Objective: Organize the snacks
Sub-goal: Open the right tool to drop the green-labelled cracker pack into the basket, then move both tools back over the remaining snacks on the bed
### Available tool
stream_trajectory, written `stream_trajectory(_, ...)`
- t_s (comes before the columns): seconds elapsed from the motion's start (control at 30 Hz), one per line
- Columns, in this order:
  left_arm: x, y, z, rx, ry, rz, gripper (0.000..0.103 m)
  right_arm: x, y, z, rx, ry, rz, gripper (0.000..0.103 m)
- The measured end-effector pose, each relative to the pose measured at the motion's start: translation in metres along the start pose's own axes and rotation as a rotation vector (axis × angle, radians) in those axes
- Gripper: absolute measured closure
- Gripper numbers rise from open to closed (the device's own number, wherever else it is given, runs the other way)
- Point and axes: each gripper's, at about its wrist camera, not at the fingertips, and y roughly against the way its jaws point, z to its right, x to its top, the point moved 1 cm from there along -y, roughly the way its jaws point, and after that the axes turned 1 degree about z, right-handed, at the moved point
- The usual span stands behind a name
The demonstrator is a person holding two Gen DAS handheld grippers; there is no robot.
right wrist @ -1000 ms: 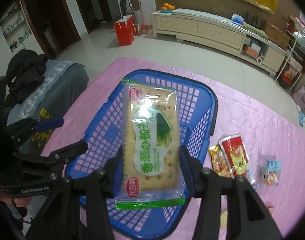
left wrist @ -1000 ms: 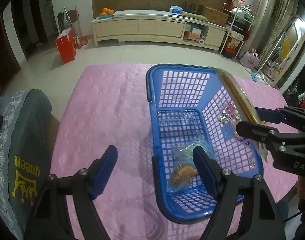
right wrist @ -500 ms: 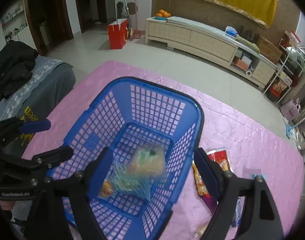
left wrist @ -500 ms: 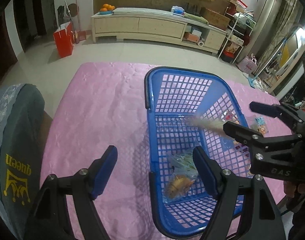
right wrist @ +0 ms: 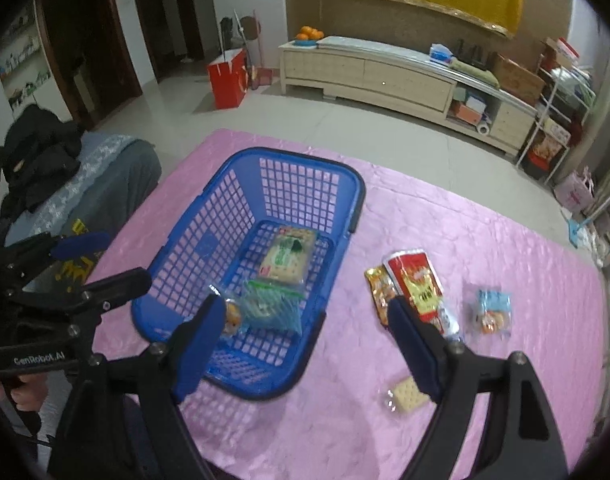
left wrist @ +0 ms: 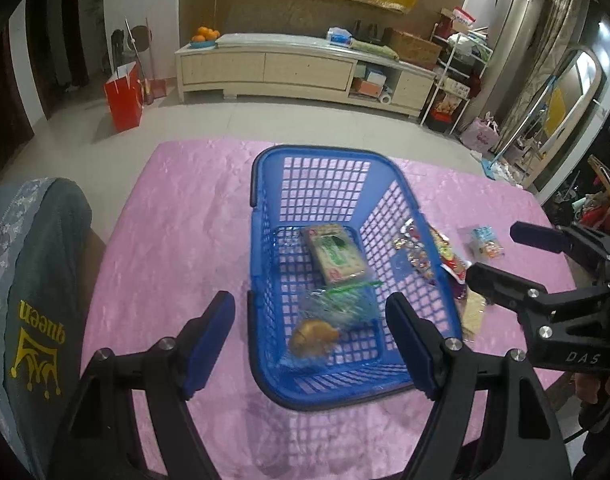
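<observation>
Right wrist view: pink tablecloth (right wrist: 445, 232), blue basket (right wrist: 209, 216) ahead-left of the right gripper (right wrist: 309, 332), whose jaws gape, holding nothing. Green cracker pack (right wrist: 287, 258) lies inside. Left gripper (left wrist: 309, 324), marked "GenRobot.AI", likewise spread and bare. Red packet (right wrist: 417, 280) just beyond the right finger.

Pink-covered table (right wrist: 485, 240) bears blue basket (right wrist: 347, 184), perhaps 5 snack packets (right wrist: 415, 284)
</observation>
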Motion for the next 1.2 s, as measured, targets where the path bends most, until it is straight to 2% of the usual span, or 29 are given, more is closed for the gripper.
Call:
stream_trajectory(0.23,-0.010,0.034,0.027,-0.018,-0.002,0.060,0.027,-0.021,0.038,0.014,-0.001,-0.039,0.032,0.017)
stream_trajectory(0.33,-0.013,0.041,0.046,-0.033,-0.029,0.066,0.021,-0.033,0.052,0.022,-0.008,-0.051,0.041,0.014)
stream_trajectory(0.5,-0.023,0.045,0.085,-0.056,-0.083,0.063,0.020,-0.055,0.071,0.043,-0.032,-0.073,0.048,0.012)
stream_trajectory(0.87,-0.041,0.025,0.156,-0.125,-0.180,0.022,0.020,-0.102,0.093,0.101,-0.109,-0.149,0.044,0.012)
stream_trajectory(1.2,-0.049,-0.006,0.208,-0.187,-0.255,-0.031,0.020,-0.138,0.085,0.150,-0.157,-0.237,0.023,0.012)
